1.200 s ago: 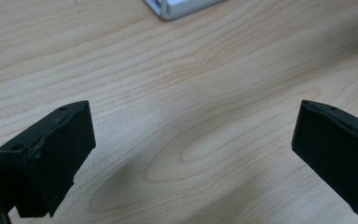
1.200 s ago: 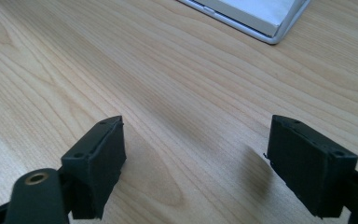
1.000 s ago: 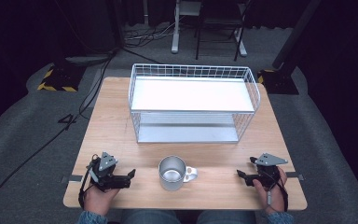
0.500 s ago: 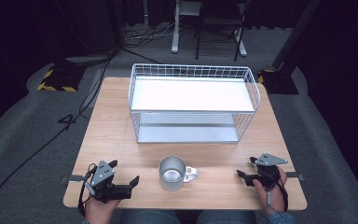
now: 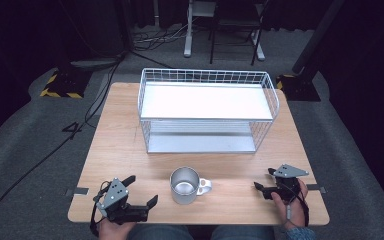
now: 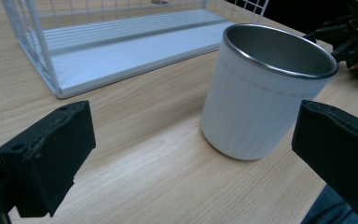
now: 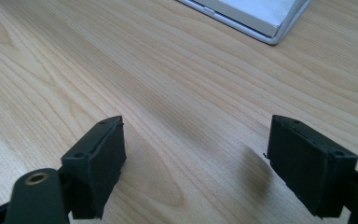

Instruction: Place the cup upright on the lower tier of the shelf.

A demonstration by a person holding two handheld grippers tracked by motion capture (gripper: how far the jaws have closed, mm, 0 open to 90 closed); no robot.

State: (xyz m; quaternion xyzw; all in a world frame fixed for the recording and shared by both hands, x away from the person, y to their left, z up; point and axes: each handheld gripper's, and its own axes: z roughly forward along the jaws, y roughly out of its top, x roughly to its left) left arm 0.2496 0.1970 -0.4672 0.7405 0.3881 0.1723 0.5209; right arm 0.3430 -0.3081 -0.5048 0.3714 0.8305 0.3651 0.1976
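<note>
Standing upright on bench (image 5: 120, 145), mug (image 5: 184, 185), left hand-held gripper (image 5: 142, 191) jaws wide, just beside it, right hand-held gripper (image 5: 263, 182) wide, apart, wire rack (image 5: 207, 111) behind.

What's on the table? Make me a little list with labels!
cup: white mug with a shiny metal inside, upright on the table, handle toward the right gripper
rack: white wire rack behind the mug
left gripper: jaws open, pointing at the mug, not touching it
right gripper: jaws open, low over bare wood
held: nothing
</note>
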